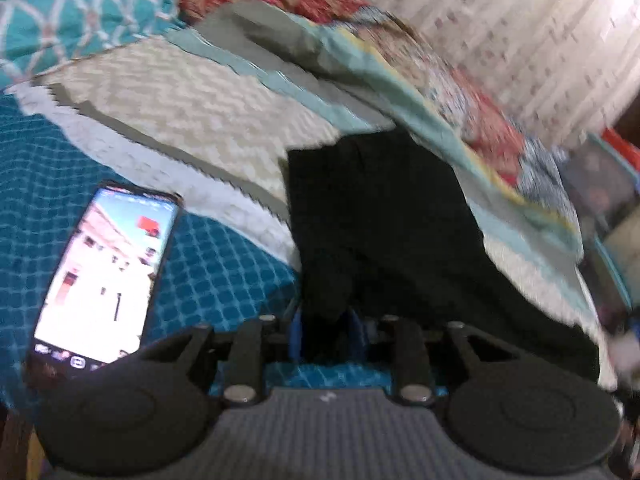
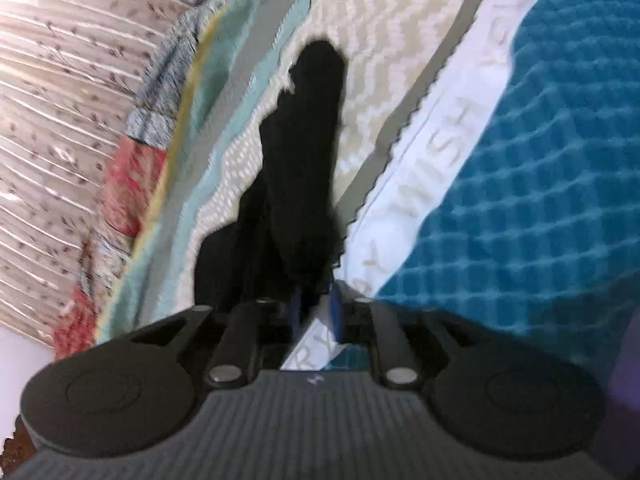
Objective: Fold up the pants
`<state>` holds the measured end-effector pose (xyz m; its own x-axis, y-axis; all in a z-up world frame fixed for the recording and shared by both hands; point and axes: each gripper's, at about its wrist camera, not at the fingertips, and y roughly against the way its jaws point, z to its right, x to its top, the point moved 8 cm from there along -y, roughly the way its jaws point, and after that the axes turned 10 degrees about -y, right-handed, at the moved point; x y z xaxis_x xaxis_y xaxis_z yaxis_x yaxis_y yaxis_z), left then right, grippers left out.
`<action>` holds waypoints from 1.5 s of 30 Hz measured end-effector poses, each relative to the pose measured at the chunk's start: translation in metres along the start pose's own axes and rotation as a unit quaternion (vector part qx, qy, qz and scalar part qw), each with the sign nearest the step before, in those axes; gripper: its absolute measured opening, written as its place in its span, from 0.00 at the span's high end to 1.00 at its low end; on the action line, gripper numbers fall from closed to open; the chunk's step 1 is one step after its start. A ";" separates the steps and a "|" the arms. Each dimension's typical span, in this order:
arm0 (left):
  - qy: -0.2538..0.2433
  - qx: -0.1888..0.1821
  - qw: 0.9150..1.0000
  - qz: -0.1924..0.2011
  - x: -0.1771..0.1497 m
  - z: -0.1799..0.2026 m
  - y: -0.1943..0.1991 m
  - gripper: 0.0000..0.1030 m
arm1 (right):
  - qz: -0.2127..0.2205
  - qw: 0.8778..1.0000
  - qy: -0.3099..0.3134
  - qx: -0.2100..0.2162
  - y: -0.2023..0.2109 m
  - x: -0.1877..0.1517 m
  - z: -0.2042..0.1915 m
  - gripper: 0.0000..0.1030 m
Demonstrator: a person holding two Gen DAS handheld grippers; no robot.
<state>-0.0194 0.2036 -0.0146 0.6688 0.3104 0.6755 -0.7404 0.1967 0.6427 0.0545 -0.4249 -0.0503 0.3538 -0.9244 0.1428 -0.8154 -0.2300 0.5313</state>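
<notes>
While black pants [image 1: 380, 220] lie bunched on bedding, both grippers' fingers stand slightly spread, pinching nothing.

Bed under teal waffle cover [image 1: 224, 264], black pants [image 1: 384, 216], lit phone [image 1: 108, 276], cream zigzag blanket [image 1: 180, 96]

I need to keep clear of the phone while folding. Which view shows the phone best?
The left wrist view: the phone lies screen lit on the teal bedspread, left of the black pants. The right wrist view does not show it at all.
</notes>
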 end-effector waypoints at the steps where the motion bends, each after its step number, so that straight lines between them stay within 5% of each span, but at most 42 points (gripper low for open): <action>1: 0.013 -0.003 1.000 0.000 0.006 0.000 0.002 0.70 | 0.020 1.000 0.012 -0.005 0.010 0.008 0.001 0.69; 6: 0.105 -0.017 0.994 0.024 0.023 -0.009 0.021 0.39 | 0.095 0.995 0.030 -0.020 0.032 0.041 0.005 0.68; 13: 0.121 0.017 0.992 -0.035 0.020 0.005 -0.013 0.36 | 0.106 0.983 0.143 -0.054 -0.037 0.079 -0.053 0.66; 18: 0.127 0.045 0.989 -0.055 0.019 0.012 -0.033 0.21 | 0.059 0.953 0.283 -0.088 -0.108 0.072 -0.114 0.41; 20: 0.120 0.054 0.989 -0.061 0.018 0.014 -0.041 0.28 | 0.050 0.935 0.330 -0.121 -0.142 0.068 -0.125 0.40; 22: 0.121 0.056 0.989 -0.069 0.016 0.015 -0.047 0.49 | 0.042 0.926 0.343 -0.154 -0.169 0.066 -0.119 0.41; 23: 0.123 0.058 0.988 -0.073 0.014 0.015 -0.049 0.61 | 0.030 0.924 0.343 -0.168 -0.180 0.067 -0.113 0.50; 24: 0.123 0.060 0.988 -0.075 0.014 0.014 -0.049 0.69 | 0.021 0.920 0.346 -0.183 -0.187 0.067 -0.105 0.78; 25: 0.123 0.057 0.988 -0.076 0.016 0.013 -0.048 0.72 | 0.025 0.914 0.356 -0.192 -0.188 0.070 -0.103 0.82; 27: 0.124 0.043 0.989 -0.073 0.020 0.015 -0.040 0.82 | 0.038 0.934 0.325 -0.141 -0.163 0.085 -0.109 0.85; 30: 0.115 0.031 0.991 -0.069 0.026 0.019 -0.028 0.84 | 0.095 0.967 0.234 -0.014 -0.086 0.123 -0.116 0.85; 34: 0.104 0.022 0.992 -0.068 0.027 0.025 -0.015 0.84 | 0.136 0.977 0.123 0.108 0.017 0.165 -0.065 0.85; 38: 0.104 0.009 0.992 -0.073 0.023 0.026 -0.008 0.84 | 0.138 0.988 0.031 0.060 0.047 0.181 0.028 0.84; 41: 0.088 0.020 0.993 -0.078 0.018 0.025 -0.007 0.82 | 0.128 0.992 -0.014 -0.004 0.045 0.169 0.083 0.72; 42: 0.083 0.022 0.992 -0.087 0.014 0.026 -0.008 0.79 | 0.150 0.988 -0.024 -0.035 0.051 0.166 0.096 0.71; 45: 0.057 0.035 0.993 -0.100 0.007 0.027 -0.004 0.66 | 0.204 0.975 -0.089 -0.018 0.074 0.163 0.113 0.68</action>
<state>-0.0101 0.1798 -0.0021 0.7875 0.3751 0.4891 -0.5843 0.2017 0.7861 0.0001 -0.6274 -0.0824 -0.0847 -0.9756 0.2025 -0.8541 0.1758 0.4894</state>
